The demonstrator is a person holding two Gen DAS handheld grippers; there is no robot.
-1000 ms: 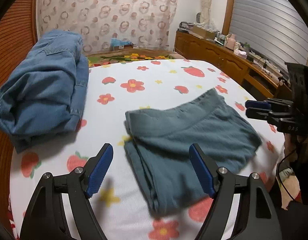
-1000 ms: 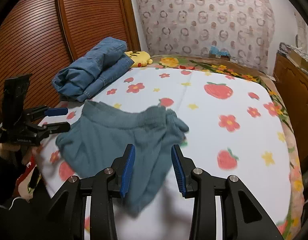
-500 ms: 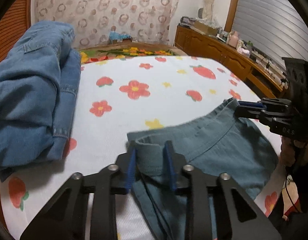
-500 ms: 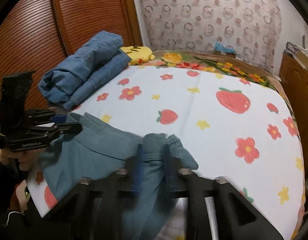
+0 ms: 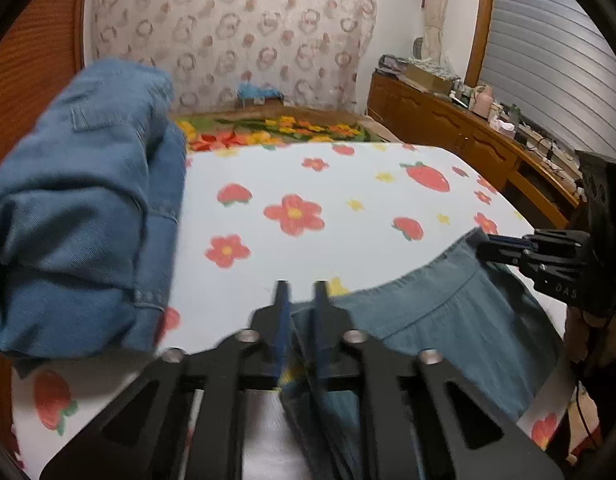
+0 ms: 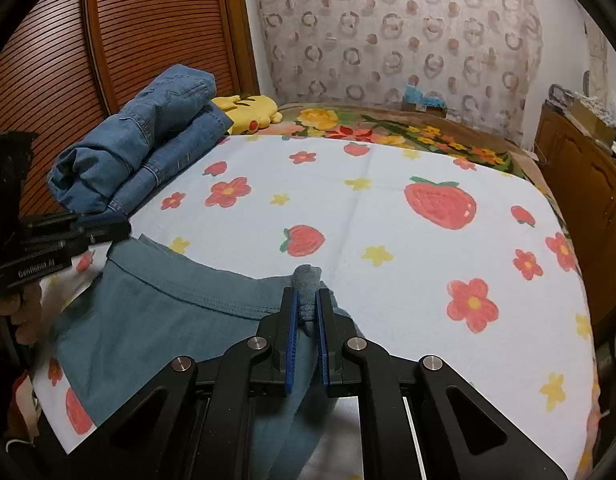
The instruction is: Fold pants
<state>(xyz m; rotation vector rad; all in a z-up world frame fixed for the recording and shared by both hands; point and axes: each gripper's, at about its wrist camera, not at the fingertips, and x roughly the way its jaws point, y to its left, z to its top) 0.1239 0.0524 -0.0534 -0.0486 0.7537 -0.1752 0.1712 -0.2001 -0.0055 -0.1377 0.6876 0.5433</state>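
Teal-grey pants [image 5: 435, 320] lie at the near edge of the bed, waistband stretched between both grippers. My left gripper [image 5: 302, 300] is shut on the waistband's left corner. My right gripper [image 6: 306, 304] is shut on the other corner, a bunched tip of cloth [image 6: 308, 280] sticking out between the blue pads. The pants also show in the right wrist view [image 6: 168, 320]. Each gripper shows in the other's view, the right one [image 5: 547, 252] and the left one [image 6: 60, 236].
Folded blue jeans [image 6: 136, 148] lie at the bed's left side, close to my left gripper [image 5: 76, 216]. A yellow plush [image 6: 248, 110] sits behind them. The strawberry-and-flower sheet [image 6: 387, 216] stretches ahead. A wooden dresser [image 5: 467, 140] stands right, a slatted wardrobe [image 6: 68, 60] left.
Both grippers were open above the pants a second ago. They came down, closed on the waistband corners and pulled it taut along the near edge of the bed.
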